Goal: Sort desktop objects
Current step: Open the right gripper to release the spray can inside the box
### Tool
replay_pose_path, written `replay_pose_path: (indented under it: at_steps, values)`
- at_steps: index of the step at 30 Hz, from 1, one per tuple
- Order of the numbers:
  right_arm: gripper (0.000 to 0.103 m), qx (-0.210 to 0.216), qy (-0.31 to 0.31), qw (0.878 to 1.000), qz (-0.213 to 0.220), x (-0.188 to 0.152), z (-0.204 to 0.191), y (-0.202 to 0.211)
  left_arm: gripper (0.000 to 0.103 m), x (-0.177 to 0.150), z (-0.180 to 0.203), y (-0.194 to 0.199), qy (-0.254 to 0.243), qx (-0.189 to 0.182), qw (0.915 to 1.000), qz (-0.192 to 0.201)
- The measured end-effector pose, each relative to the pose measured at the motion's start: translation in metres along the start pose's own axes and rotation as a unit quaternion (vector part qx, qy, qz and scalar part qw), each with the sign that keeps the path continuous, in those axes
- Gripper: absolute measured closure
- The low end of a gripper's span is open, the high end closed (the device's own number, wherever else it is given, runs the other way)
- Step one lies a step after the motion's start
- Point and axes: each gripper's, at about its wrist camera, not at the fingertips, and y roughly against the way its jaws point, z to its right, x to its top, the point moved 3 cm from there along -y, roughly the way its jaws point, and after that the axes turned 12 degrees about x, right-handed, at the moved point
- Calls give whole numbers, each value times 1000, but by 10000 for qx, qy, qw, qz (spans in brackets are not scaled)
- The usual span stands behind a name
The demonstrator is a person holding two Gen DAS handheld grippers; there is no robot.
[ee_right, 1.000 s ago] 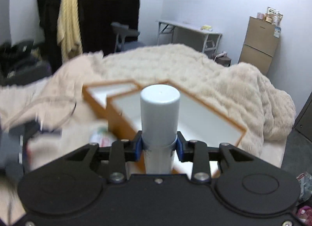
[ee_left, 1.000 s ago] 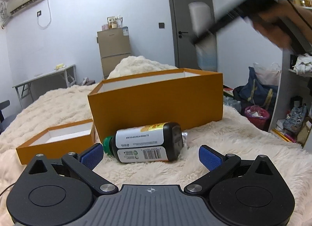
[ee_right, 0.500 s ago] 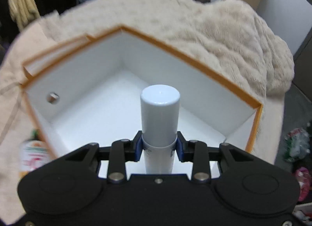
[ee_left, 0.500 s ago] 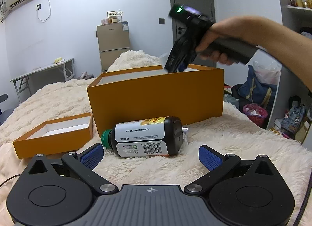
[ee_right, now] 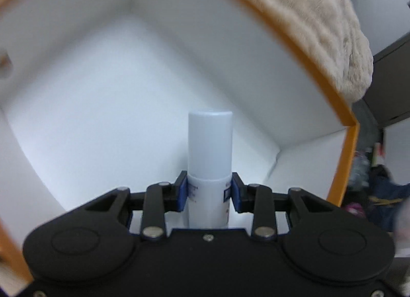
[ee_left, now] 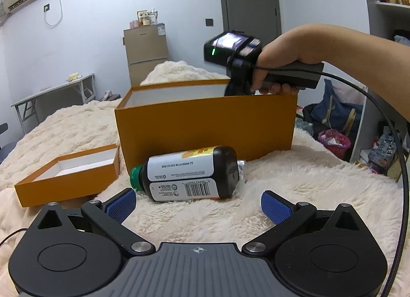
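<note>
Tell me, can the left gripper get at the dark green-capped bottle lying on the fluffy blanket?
Probably yes. The left gripper is open, and the bottle lies just ahead with only bare blanket between; the orange box sits behind it.

The dark plastic bottle with a green cap [ee_left: 188, 175], lying on its side at 6 o'clock of the tall orange cardboard box [ee_left: 205, 128], carries white labels. The upper one shows an inverted line of print that seems to run "EXP 01 2028" after a string of digits; this reading is uncertain. The lower one bears a barcode with digits too small to read. The white cylindrical bottle [ee_right: 209, 158] has small coloured print on its body, blurred and unreadable.
</note>
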Motion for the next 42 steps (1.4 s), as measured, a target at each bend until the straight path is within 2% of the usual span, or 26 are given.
replay_pose_path:
  at_steps: [4, 6, 8, 10, 12, 14, 16, 18, 20, 24, 27, 30, 32, 36, 41, 42]
  values:
    - [70, -293, 242, 9993, -29, 10, -11, 2, 0, -2, 0, 0, -28, 5, 10000, -7]
    - [66, -214, 252, 9993, 162, 15, -16, 8, 0, -3, 0, 1, -26, 3, 10000, -8]
    - [42, -178, 265, 9986, 415, 18, -20, 16, 0, -3, 0, 1, -34, 6, 10000, -8]
    - [29, -465, 379, 9957, 709, 20, -22, 26, 0, -3, 0, 1, -37, 3, 10000, -11]
    - [23, -673, 419, 9920, 979, 20, -21, 35, 0, -4, 1, 2, -49, 10, 10000, -1]
    - [21, -883, 312, 9832, 1566, 16, -17, 58, 0, -4, 2, 3, -65, 24, 10000, 17]
    - [21, -667, 101, 9735, 2183, 7, -15, 84, 0, -4, 2, 3, -65, 20, 10000, 8]
    - [20, -336, -82, 9586, 2826, -10, -17, 115, 0, -3, 2, 2, -61, 14, 10000, 4]
    - [3, -255, -88, 9430, 3317, -31, -26, 142, 0, -3, 1, 2, -39, -12, 10000, 14]
    - [1, -349, 371, 9226, 3823, -78, -58, 182, 0, -3, -1, 3, 6, -64, 10000, 33]
    - [0, 17, 589, 9051, 4211, -122, -80, 200, 0, -2, -2, 3, 38, -90, 9999, 45]
    - [0, 476, 526, 8922, 4461, -153, -89, 194, 0, -2, -9, 1, 207, -74, 9998, 38]
    - [0, 623, 378, 8885, 4531, -166, -89, 178, 0, -2, -14, 0, 320, -58, 9995, 22]
    - [0, 670, -282, 8765, 4758, -190, -86, 141, 0, -2, -23, -3, 545, -26, 9985, -9]
    - [0, 1114, -1116, 8752, 4574, -196, -64, 97, 0, -3, -28, -5, 660, -30, 9978, -27]
    - [0, 1177, -1199, 8719, 4600, -195, -61, 93, 0, -3, -27, -5, 646, -16, 9979, -32]
